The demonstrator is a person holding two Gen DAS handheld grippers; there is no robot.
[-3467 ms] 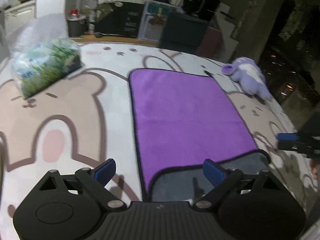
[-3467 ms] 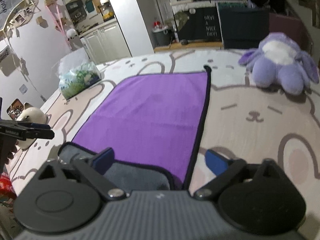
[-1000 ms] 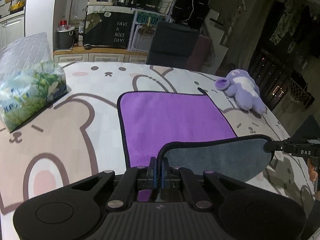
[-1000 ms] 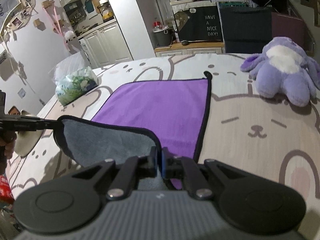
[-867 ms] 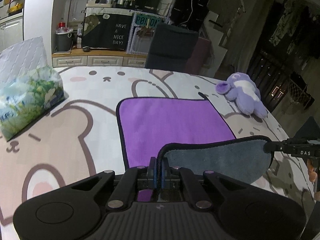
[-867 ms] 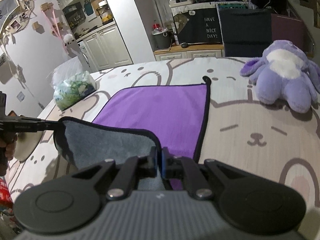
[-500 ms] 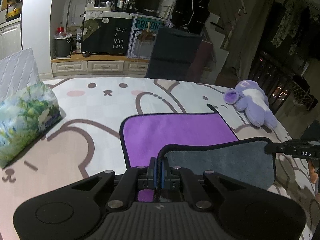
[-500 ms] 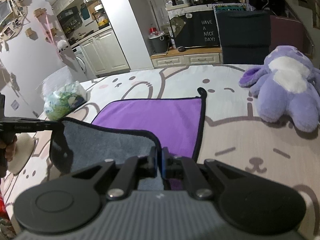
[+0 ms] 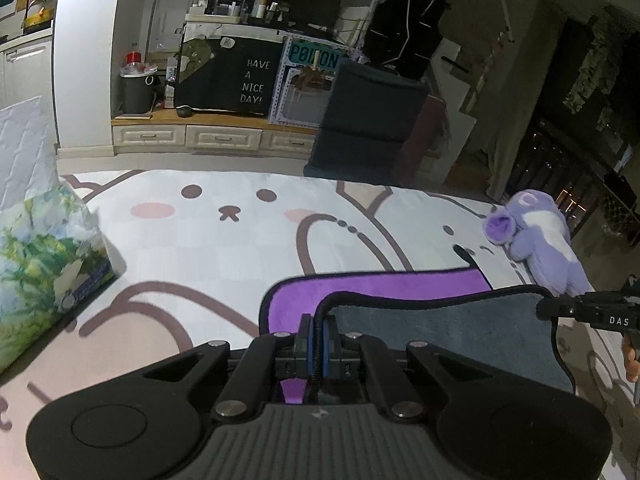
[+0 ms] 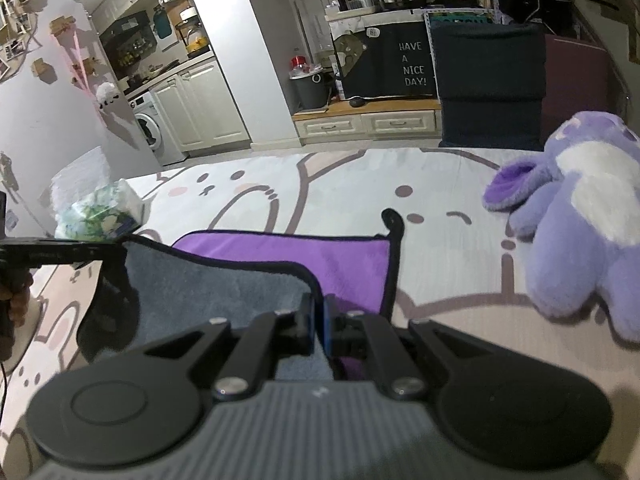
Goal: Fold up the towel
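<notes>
The left hand-held gripper [image 9: 318, 334] is clamped on the black-trimmed edge of the towel [image 9: 440, 328] at one near corner, its blue pads pressed together on the hem, and the right hand-held gripper [image 10: 318, 320] pinches the other near corner in the same way. Between them the near part of the towel is lifted off the surface and turned over, so its grey underside faces up and hangs as a sagging flap above the purple face, which lies flat further away on the bear-print cloth [image 9: 240, 240] that covers the surface. The towel's far edge rests on that cloth, with a small black hanging loop [image 10: 392, 218] curling out at its far right corner. A purple plush toy [image 10: 580, 232] sits on the cloth to the right of the towel, near it but not touching. A pack of tissues [image 9: 44, 264] with a green leafy print stands well apart on the left. In the left wrist view the tip of the right hand-held gripper shows at the right edge, gripping the grey flap
</notes>
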